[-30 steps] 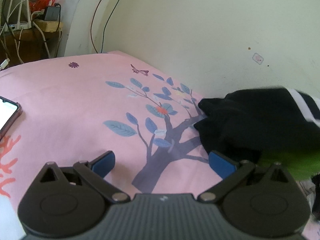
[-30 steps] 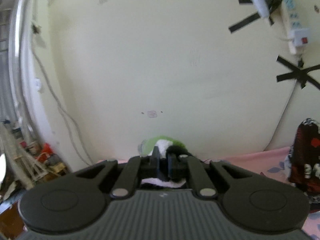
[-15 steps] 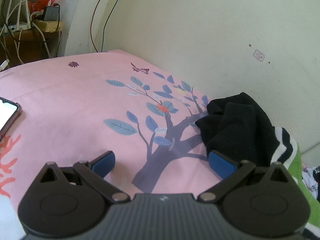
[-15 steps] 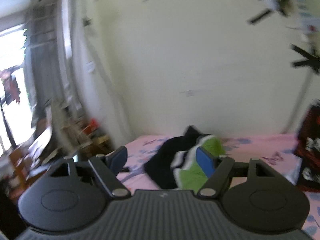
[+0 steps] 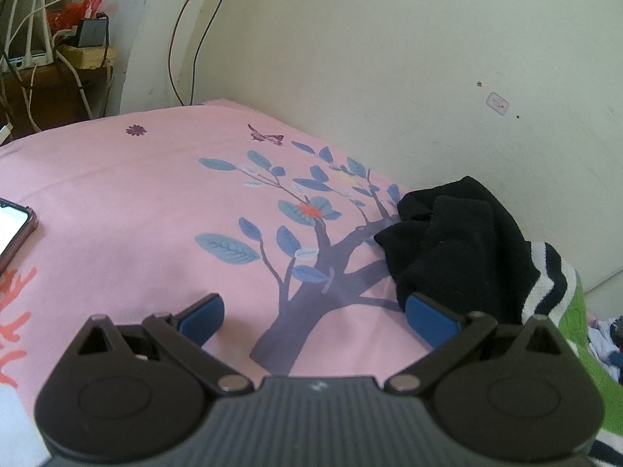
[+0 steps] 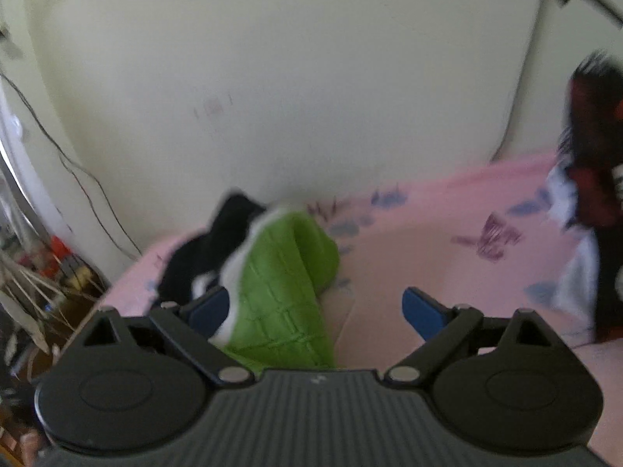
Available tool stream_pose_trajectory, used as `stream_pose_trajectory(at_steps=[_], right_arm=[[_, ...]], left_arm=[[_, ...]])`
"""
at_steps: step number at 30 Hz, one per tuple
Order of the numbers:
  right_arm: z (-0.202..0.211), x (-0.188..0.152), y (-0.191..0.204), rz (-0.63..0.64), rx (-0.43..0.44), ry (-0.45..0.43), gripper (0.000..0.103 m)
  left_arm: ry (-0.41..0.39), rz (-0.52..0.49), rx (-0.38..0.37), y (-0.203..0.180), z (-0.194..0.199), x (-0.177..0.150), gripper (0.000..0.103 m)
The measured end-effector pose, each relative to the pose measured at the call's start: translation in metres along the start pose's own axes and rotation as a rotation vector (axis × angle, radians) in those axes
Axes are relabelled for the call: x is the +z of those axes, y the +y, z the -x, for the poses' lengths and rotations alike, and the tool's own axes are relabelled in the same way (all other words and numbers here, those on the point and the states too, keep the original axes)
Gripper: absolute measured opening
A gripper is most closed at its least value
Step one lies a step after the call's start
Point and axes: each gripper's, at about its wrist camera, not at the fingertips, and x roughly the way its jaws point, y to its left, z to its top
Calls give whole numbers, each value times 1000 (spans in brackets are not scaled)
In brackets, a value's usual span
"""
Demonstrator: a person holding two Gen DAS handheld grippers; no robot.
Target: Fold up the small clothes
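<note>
Lying on pink printed bedsheet [image 5: 117,194]: black-and-green garment [image 5: 459,249] crumpled at 3 o'clock beside wall; phone [image 5: 11,229] resting at 9 o'clock edge.

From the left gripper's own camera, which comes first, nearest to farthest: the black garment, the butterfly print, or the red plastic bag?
Measured from the left gripper:
1. Black garment, right beside its right finger on the bedsheet.
2. Butterfly print, farther up the sheet, near the wall.
3. Red plastic bag, beyond the bed, upper left corner.
</note>
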Motion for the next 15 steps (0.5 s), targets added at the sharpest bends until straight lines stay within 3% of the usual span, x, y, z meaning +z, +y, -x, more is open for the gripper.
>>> stream_pose_trajectory(at_steps=[1, 2, 3, 5, 11, 15], right_arm=[[-12, -2, 5, 23, -15, 47, 75], [-22, -6, 11, 53, -31, 88, 30], [-28, -10, 18, 82, -44, 118, 8], [-18, -13, 28, 116, -41, 69, 6], [63, -17, 45, 175, 27, -87, 2], [107, -24, 36, 138, 45, -158, 0]], left_arm=[[1, -1, -2, 0, 0, 0, 103], [1, -2, -3, -1, 0, 0, 103], [1, -2, -5, -1, 0, 0, 103], [1, -1, -7, 0, 0, 0, 103], [3, 5, -22, 1, 0, 0, 103], [-6, -2, -42, -1, 2, -1, 103]])
